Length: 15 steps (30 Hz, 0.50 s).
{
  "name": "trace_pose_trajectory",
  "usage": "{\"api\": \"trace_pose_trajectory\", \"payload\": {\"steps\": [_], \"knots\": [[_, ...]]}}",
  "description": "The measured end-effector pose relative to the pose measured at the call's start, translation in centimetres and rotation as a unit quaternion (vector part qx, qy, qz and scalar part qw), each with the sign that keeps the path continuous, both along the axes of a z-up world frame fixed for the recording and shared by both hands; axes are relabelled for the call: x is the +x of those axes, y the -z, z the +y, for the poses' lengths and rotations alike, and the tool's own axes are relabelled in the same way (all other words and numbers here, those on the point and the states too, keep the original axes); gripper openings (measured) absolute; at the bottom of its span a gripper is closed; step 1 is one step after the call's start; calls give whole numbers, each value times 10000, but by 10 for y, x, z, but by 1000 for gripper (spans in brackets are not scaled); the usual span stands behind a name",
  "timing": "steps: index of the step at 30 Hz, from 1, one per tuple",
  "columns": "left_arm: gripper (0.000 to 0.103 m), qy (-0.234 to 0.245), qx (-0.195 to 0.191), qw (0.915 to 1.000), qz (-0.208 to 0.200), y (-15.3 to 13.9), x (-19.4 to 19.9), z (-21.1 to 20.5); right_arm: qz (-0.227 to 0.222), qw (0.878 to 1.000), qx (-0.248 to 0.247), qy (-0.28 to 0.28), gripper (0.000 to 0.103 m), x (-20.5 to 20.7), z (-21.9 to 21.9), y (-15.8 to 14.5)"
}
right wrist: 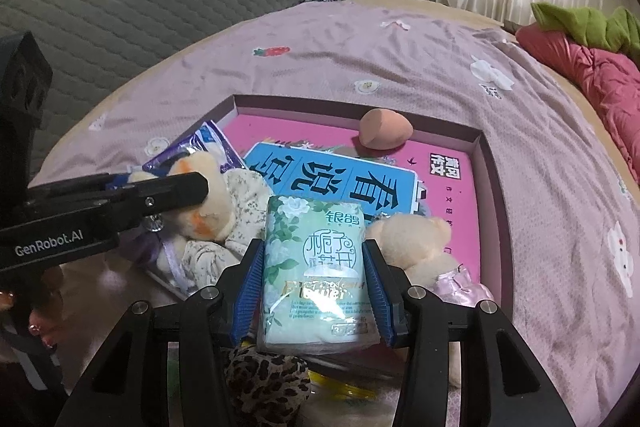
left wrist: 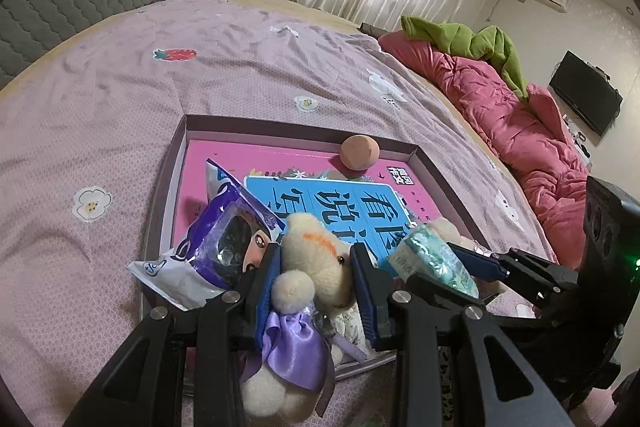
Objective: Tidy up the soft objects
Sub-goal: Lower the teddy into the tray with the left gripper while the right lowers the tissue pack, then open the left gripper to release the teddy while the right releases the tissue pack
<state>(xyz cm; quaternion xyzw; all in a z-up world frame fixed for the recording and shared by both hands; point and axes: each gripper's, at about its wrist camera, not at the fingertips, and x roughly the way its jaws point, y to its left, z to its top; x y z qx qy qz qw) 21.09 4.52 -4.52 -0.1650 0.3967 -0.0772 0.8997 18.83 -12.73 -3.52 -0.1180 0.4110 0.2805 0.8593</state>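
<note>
Nearest our left wrist view hung a cream teddy bear with a purple satin bow, clamped at the head by our left claw, its body dangling over the near edge of the shallow box on the bed. Our right claw was clenched on a green tissue pack, held upright above the box's near side. Just right of that pack a second cream bear lay in the box, and a leopard-print item sat below the pack. A purple-and-white plastic packet rested on the box's near left corner, just beside the held bear. A blue card with large characters lay on the pink box floor, and a peach egg-shaped sponge sat by the far wall.
</note>
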Motion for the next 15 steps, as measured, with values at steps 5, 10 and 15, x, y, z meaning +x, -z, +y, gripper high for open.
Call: {"api": "trace_pose_trajectory", "payload": {"steps": [5, 10, 15], "knots": [[35, -13, 9, 10000, 9, 1, 0, 0, 24, 9998, -188, 46, 50, 1, 3, 6], [36, -53, 41, 10000, 17, 3, -1, 1, 70, 9997, -201, 98, 50, 3, 1, 9], [36, -138, 110, 9998, -36, 2, -2, 4, 18, 9995, -286, 116, 50, 2, 2, 10]]}}
